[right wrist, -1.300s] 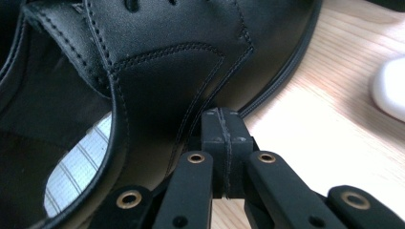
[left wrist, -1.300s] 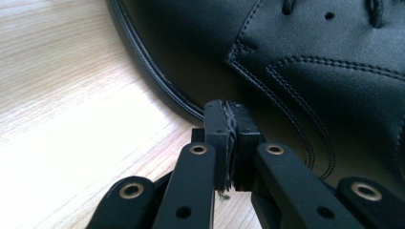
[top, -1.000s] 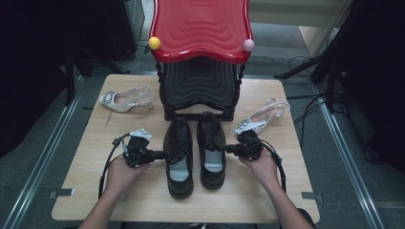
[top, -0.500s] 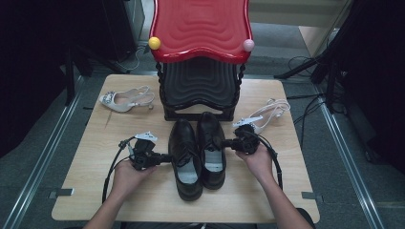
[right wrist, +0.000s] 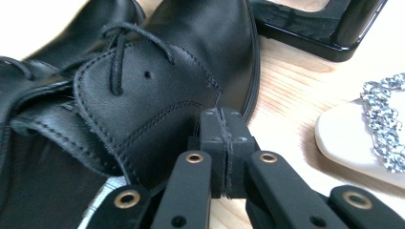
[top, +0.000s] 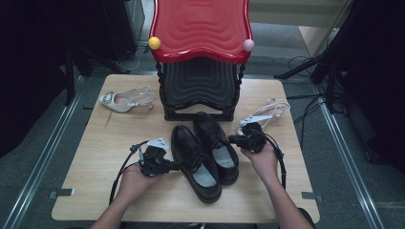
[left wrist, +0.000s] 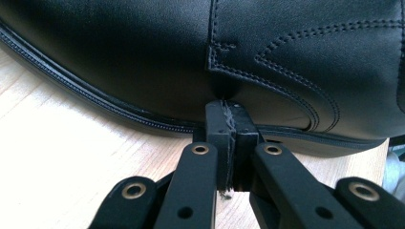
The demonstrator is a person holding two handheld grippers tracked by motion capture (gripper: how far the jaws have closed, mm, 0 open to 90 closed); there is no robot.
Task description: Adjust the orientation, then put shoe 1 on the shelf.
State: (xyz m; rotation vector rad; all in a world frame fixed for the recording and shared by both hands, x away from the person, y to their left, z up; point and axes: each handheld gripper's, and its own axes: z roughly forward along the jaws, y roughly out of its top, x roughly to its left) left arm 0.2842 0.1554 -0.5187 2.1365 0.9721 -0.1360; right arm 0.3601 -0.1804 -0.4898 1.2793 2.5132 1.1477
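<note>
**Two closed grippers press on a pair of black lace-up shoes**

Two black leather lace-up shoes lie side by side on the wooden table [top: 95,157], angled with their toes toward the black shoe rack [top: 199,90] and their heels toward the person. The left shoe [top: 195,162] sits a little nearer the person than the right shoe [top: 217,143], and the two touch along their inner sides.

The left gripper [top: 174,166], held in the person's left hand [top: 133,179], meets the outer side of the left shoe. In the left gripper view its jaws are pressed together with nothing between them, and their tips [left wrist: 228,112] butt against the leather just above the stitched welt of the shoe [left wrist: 239,57].

The right gripper [top: 231,139], held in the right hand [top: 260,160], meets the outer side of the right shoe. In the right gripper view its jaws are likewise closed flat against each other, holding nothing, with their tips [right wrist: 222,119] against the leather below the laces of the shoe [right wrist: 143,95]. That view also has the rack's glossy black foot [right wrist: 325,28] at the top and a silver jewelled sandal [right wrist: 363,133] at the right.

In the high view the sandal [top: 265,112] lies just beyond the right gripper. A second silver heeled sandal [top: 125,99] lies well apart at the table's far left, beside the rack. The rack carries a red wavy top shelf [top: 200,26] with a yellow knob [top: 154,43] and a pink knob [top: 248,45] at its front corners.
</note>
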